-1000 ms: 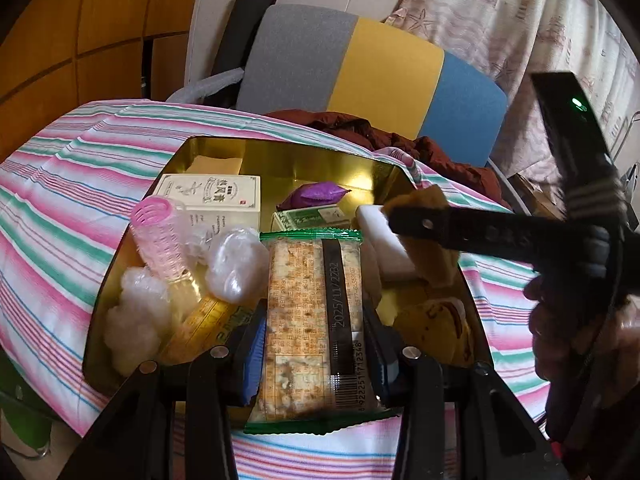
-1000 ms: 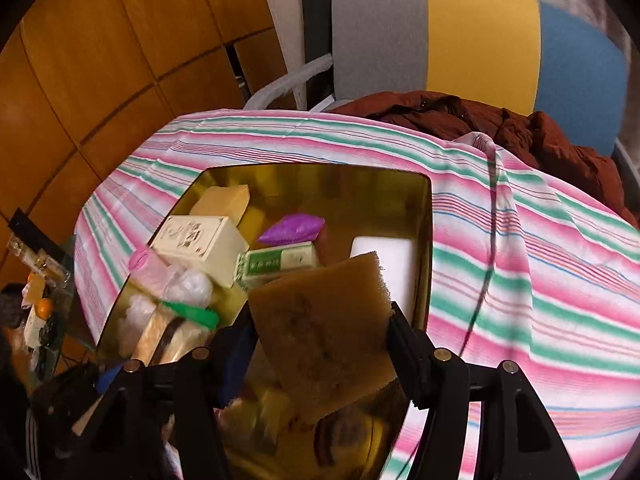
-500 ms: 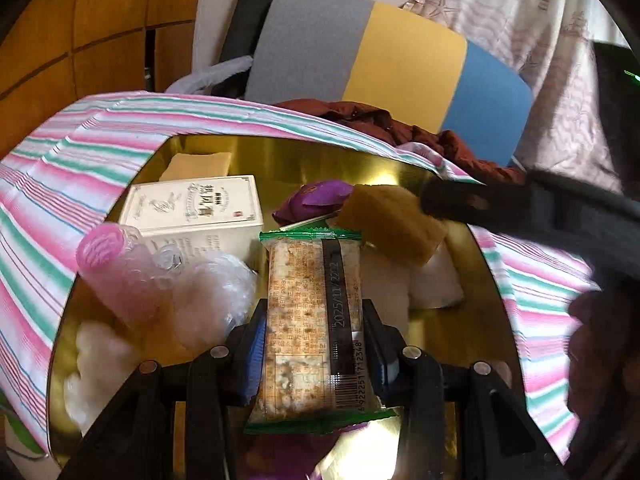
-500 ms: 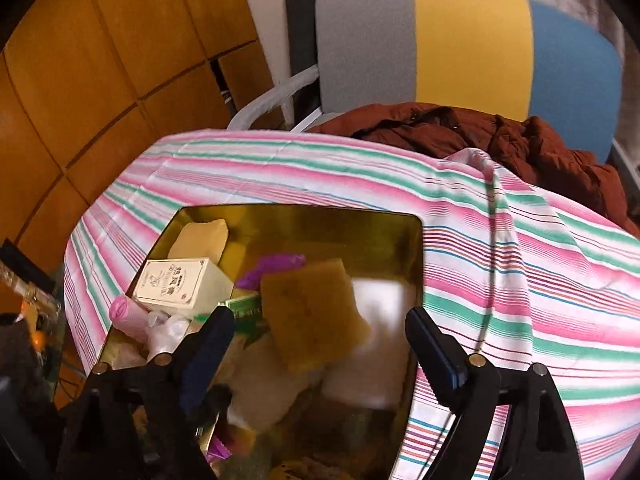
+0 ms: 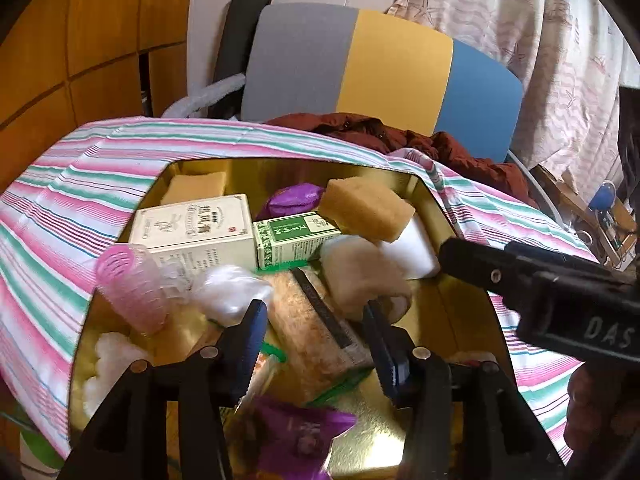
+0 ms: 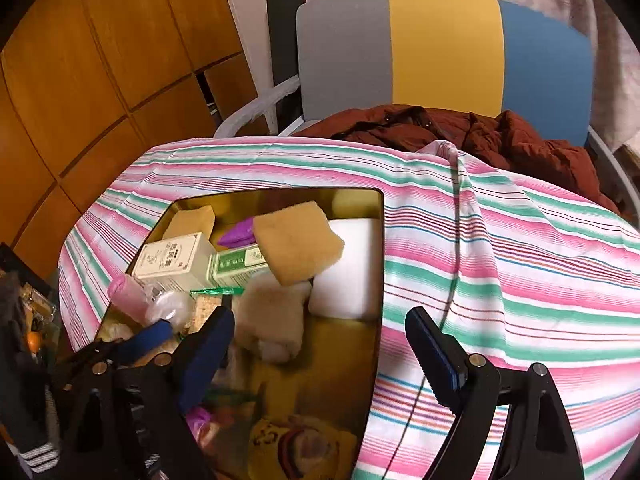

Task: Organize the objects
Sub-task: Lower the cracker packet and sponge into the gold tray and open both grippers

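two tools are over a gold tin (image 5: 430, 194) full of small things, and both stand with the fingers spread and nothing between them. the left tool (image 5: 314, 320) hangs low above the cracker packet (image 5: 316, 326), which lies in the near middle of the tin, tilted, and the fingers do not touch it. the right tool (image 6: 320, 334) is above the near right edge of the tin, one finger over the tin and the other over the striped cloth (image 6: 500, 248).

just beyond the cracker packet lies a beige fluffy piece (image 5: 360, 272), and behind it a tan sponge (image 5: 366, 208) leans on a white block (image 5: 412, 252) and on a green box (image 5: 296, 238). left of the green box stands a white box (image 5: 192, 228). a pink hair roller (image 5: 132, 288) lies at the left side, with a clear plastic wrap (image 5: 230, 292) beside it. a purple packet (image 5: 296, 196) and a second sponge (image 5: 196, 186) lie at the far side. behind the worktop is a chair (image 6: 440, 48) in grey, yellow and blue, with a dark red jacket (image 6: 480, 136) on it.
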### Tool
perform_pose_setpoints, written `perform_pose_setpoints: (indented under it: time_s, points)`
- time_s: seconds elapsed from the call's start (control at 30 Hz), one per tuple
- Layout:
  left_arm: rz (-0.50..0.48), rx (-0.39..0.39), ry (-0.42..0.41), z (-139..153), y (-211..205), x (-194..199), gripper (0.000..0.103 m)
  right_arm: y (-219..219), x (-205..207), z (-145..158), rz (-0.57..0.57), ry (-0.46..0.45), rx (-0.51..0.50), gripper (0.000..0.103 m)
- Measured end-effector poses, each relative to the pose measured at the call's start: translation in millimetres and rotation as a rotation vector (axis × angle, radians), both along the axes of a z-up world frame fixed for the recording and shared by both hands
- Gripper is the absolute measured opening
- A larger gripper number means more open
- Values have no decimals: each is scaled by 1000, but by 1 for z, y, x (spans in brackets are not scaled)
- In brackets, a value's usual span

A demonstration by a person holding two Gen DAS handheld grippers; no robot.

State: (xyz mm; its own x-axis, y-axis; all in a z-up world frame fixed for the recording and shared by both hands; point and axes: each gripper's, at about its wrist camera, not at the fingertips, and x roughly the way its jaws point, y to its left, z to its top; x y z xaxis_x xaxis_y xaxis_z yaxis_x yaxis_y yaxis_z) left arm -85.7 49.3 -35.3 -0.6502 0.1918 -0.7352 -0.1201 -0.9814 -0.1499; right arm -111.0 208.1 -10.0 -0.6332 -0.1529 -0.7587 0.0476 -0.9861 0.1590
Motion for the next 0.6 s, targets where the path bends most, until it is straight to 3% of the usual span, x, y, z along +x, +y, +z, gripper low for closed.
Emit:
perform_pose_setpoints:
  time_s: [0.4,0.47,0.6]
  points:
    - [61,-56,89,27,-22,45,62,-4,48,5,-63,75,65,93]
    - [64,-64,105,31,-25,52,69,-5,58,6,-74,91,79,94]
    - [71,-72,124,36,-30,67,73,-8,77,8,-94,116,102,96]
